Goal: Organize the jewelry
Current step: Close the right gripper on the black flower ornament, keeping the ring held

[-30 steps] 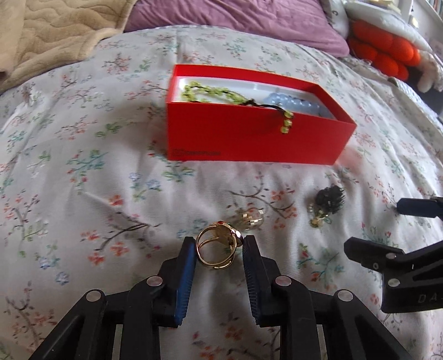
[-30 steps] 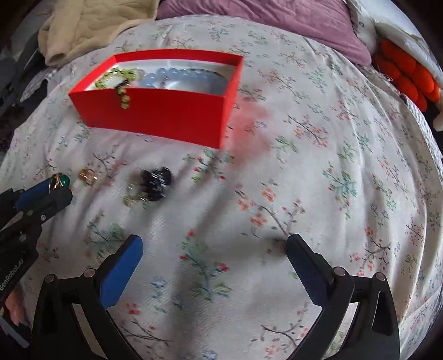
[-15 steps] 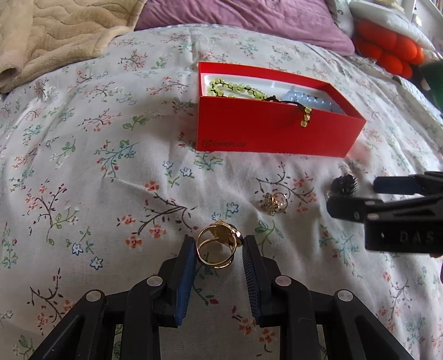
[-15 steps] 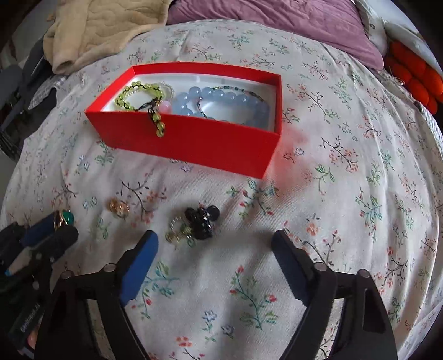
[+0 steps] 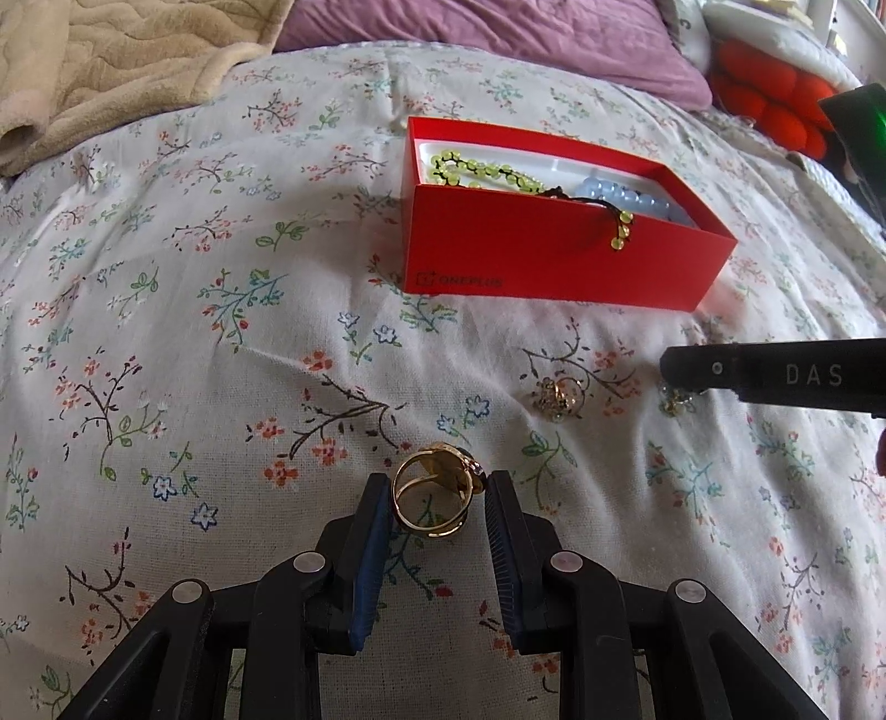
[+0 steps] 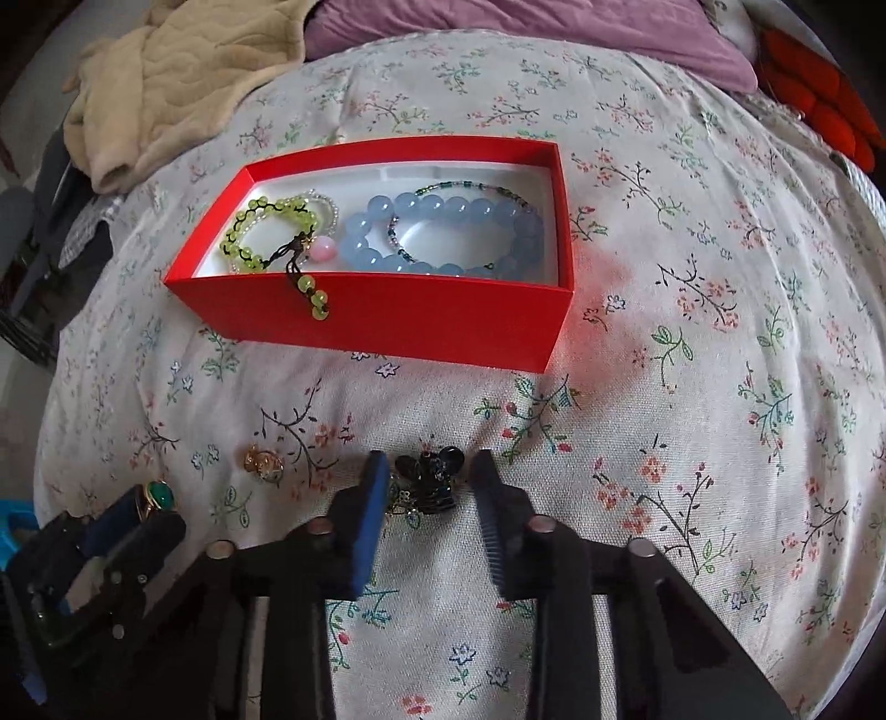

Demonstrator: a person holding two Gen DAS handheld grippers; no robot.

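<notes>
My left gripper (image 5: 437, 493) is shut on a gold ring (image 5: 434, 501) with a green stone (image 6: 160, 493), held just above the floral bedspread. My right gripper (image 6: 426, 476) is partly closed around a black bead ornament with a gold clasp (image 6: 429, 482) lying on the bed; the pads (image 6: 371, 498) stand a little apart from it on both sides. A small gold and clear ring (image 5: 559, 394) lies on the bed between the grippers, also in the right wrist view (image 6: 263, 461). The red box (image 6: 387, 318) holds a green bead bracelet (image 6: 266, 235) and a blue bead bracelet (image 6: 443, 232).
A beige blanket (image 6: 183, 72) lies at the bed's far left. A purple pillow (image 5: 498, 39) is behind the box. Orange cushions (image 5: 769, 99) sit at the far right. The green bracelet's tail hangs over the box's front wall (image 5: 620, 232).
My right gripper moved forward and left to the black ornament and narrowed its jaws around it. My left gripper, still holding the gold ring, drew back and left from the box.
</notes>
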